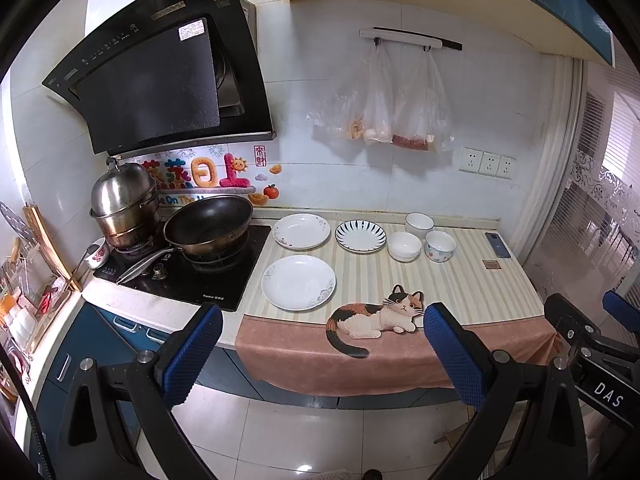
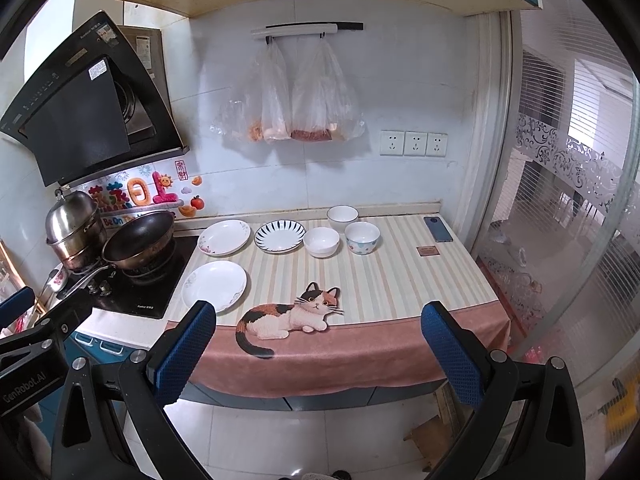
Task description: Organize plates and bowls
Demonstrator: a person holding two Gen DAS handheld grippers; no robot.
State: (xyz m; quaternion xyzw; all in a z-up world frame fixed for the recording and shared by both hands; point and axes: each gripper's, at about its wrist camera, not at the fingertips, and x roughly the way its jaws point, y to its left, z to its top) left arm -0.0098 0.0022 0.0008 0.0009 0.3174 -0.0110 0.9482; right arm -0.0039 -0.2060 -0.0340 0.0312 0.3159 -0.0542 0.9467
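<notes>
Both grippers, left gripper (image 1: 322, 338) and right gripper (image 2: 318, 336), hang off the counter edge, jaws wide apart, holding and touching nothing. Risk, as a judgement: glazed plates lie flat, so a shallow rim pinch could slip or chip one. Floral plate (image 1: 298, 283) sits nearest on the striped mat (image 1: 460, 280); striped plate (image 1: 360, 236) and three bowls (image 1: 405, 246) lie behind.
</notes>
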